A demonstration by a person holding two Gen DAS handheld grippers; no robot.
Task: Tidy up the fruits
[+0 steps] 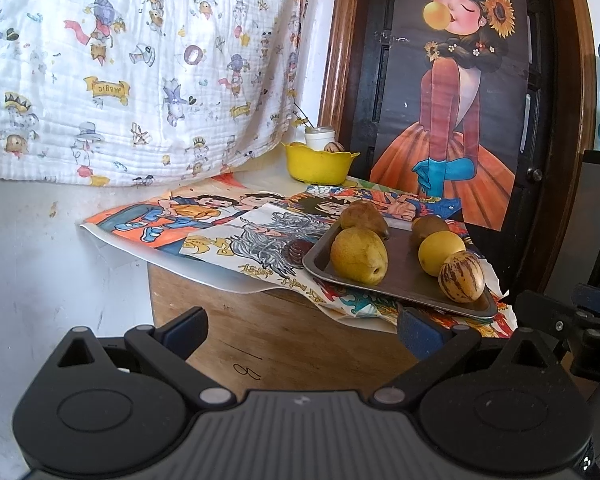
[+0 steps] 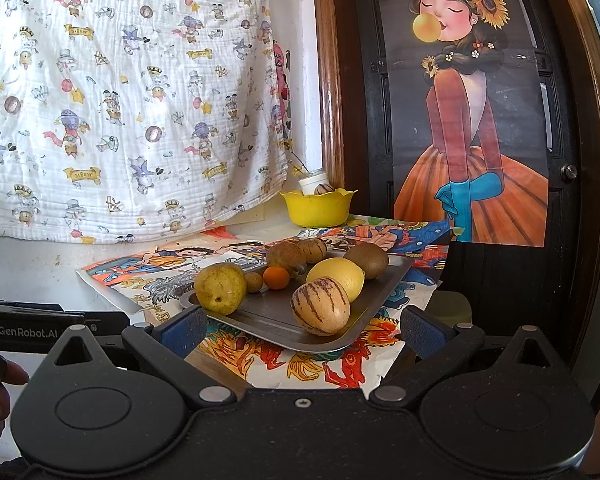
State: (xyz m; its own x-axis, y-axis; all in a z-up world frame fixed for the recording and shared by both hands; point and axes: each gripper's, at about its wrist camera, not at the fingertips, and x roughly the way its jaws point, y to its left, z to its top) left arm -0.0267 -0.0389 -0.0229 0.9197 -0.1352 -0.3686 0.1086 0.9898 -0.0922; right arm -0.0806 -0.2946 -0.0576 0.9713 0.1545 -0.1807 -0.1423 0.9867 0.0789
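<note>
A metal tray [image 2: 260,320] [image 1: 412,280] on the table holds several fruits: a striped melon [image 2: 320,306] [image 1: 461,277], a lemon [image 2: 338,276] [image 1: 441,252], a yellow pear [image 2: 220,288] [image 1: 359,255], a kiwi [image 2: 367,260], a small orange [image 2: 276,277], a brown pear [image 2: 286,258] and another striped fruit [image 2: 313,249]. A yellow bowl [image 2: 318,208] [image 1: 319,166] at the back holds one striped fruit [image 2: 324,189]. My right gripper [image 2: 300,334] is open and empty just before the tray. My left gripper [image 1: 300,336] is open and empty, left of the tray.
Cartoon posters [image 1: 204,216] cover the round wooden table [image 1: 260,336]. A patterned cloth [image 2: 120,100] hangs on the wall behind. A dark door with a girl poster [image 2: 472,120] stands at the right. A white jar [image 2: 312,181] sits behind the bowl.
</note>
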